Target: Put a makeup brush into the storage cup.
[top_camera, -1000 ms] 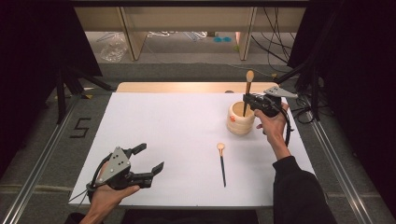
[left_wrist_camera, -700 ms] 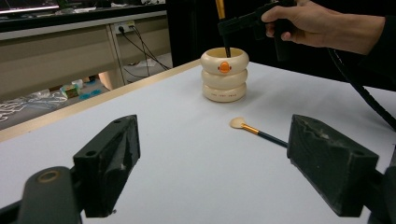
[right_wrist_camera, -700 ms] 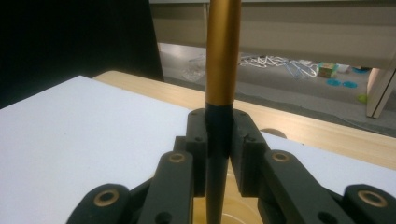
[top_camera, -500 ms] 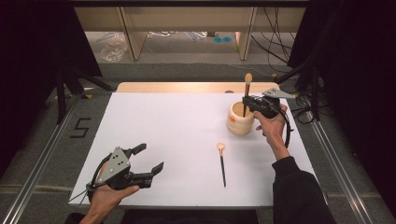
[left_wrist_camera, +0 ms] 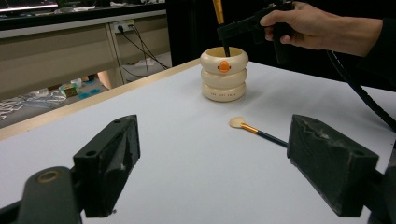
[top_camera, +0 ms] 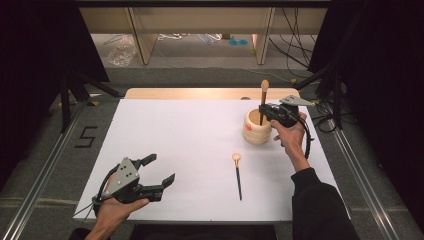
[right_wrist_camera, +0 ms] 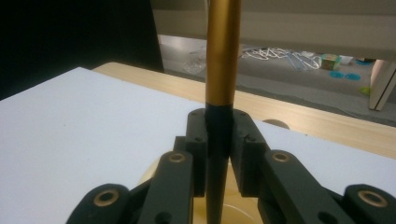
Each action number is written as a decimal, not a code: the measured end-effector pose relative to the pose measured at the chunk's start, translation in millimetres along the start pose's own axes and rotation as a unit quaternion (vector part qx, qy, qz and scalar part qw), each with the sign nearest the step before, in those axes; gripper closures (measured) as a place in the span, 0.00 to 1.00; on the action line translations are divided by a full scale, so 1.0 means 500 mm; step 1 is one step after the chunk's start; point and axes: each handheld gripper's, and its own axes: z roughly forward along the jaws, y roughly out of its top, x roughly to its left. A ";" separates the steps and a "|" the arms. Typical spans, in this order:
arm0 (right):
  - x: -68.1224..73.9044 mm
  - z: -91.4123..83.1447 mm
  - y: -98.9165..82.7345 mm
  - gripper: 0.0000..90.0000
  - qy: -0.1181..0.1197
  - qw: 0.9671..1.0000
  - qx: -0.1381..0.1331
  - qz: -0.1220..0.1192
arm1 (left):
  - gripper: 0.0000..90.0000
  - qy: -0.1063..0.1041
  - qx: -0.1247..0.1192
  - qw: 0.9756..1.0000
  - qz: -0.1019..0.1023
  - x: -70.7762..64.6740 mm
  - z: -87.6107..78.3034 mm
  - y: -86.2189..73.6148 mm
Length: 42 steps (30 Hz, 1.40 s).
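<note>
My right gripper [top_camera: 266,111] is clamped on the upright brush [top_camera: 263,97], whose lower end now dips into the cream holder [top_camera: 257,131] at the tabletop's [top_camera: 175,140] far right; it has barely sunk this past second. My left gripper [top_camera: 156,171] rests open near me. The second brush [top_camera: 238,174] lies flat, waiting.

White worktop [top_camera: 190,130]; cream ringed holder [top_camera: 257,131] standing right of frame centre, loose brush [top_camera: 237,172] lying just below it.
</note>
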 end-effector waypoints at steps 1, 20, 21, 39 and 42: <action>0.000 0.000 0.000 0.88 0.000 1.000 0.000 0.000 | 0.19 0.000 0.000 1.000 0.000 0.000 0.000 0.000; 0.000 0.002 -0.006 0.84 0.002 1.000 0.015 0.012 | 0.19 0.001 -0.004 1.000 -0.006 0.000 -0.002 0.001; -0.001 0.003 -0.007 0.82 0.002 1.000 0.004 0.011 | 0.19 0.001 -0.004 1.000 -0.005 0.001 -0.002 0.001; 0.015 -0.050 0.024 0.45 -0.027 1.000 -0.001 0.012 | 0.19 0.001 -0.004 1.000 0.000 0.004 -0.001 0.001; 0.024 -0.059 0.029 0.40 -0.025 1.000 0.009 0.016 | 0.19 0.001 -0.004 1.000 -0.001 0.004 -0.001 0.002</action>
